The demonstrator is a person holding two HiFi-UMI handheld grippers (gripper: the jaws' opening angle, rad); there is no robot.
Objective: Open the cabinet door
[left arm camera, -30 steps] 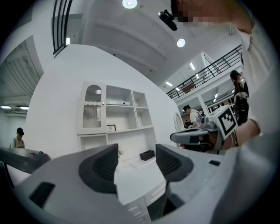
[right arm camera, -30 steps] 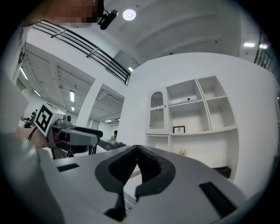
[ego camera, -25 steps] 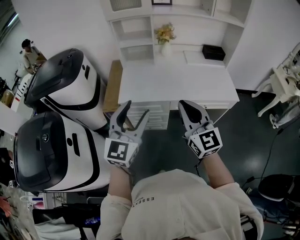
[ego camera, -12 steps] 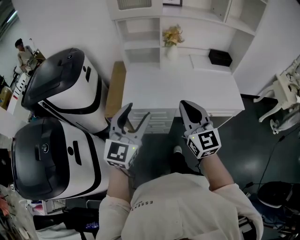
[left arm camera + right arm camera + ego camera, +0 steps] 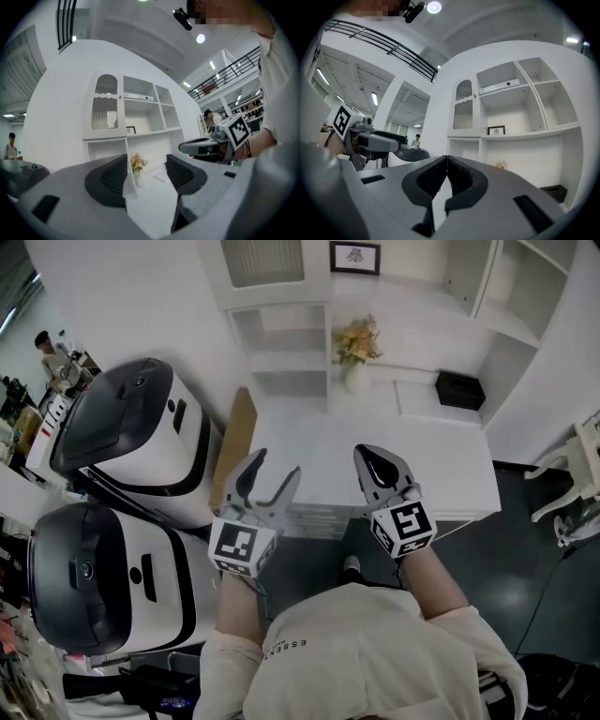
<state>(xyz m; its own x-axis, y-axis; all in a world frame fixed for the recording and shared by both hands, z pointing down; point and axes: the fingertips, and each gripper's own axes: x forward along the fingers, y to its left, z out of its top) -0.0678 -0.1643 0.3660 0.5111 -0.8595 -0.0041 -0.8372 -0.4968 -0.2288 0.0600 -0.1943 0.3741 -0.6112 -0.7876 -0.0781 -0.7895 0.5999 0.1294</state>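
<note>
You held both tongs above the white desk [image 5: 375, 432], short of the cabinet door [image 5: 262, 261].
Your left tongs [image 5: 275, 465] stood released, jaws apart with nothing between them. Your right tongs [image 5: 375, 460] were clenched on nothing. The slatted door sat closed at the shelf unit's upper left, above the flower vase [image 5: 356, 345], well apart from both tongs.

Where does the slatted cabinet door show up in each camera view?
Head view: the slatted cabinet door sits at the top edge, left of centre.
Left gripper view: it is up and left of centre, with its arched top showing.
Right gripper view: it is just above centre.
Shared landmark: the framed picture on the shelf to the door's right, seen in all three views.
</note>
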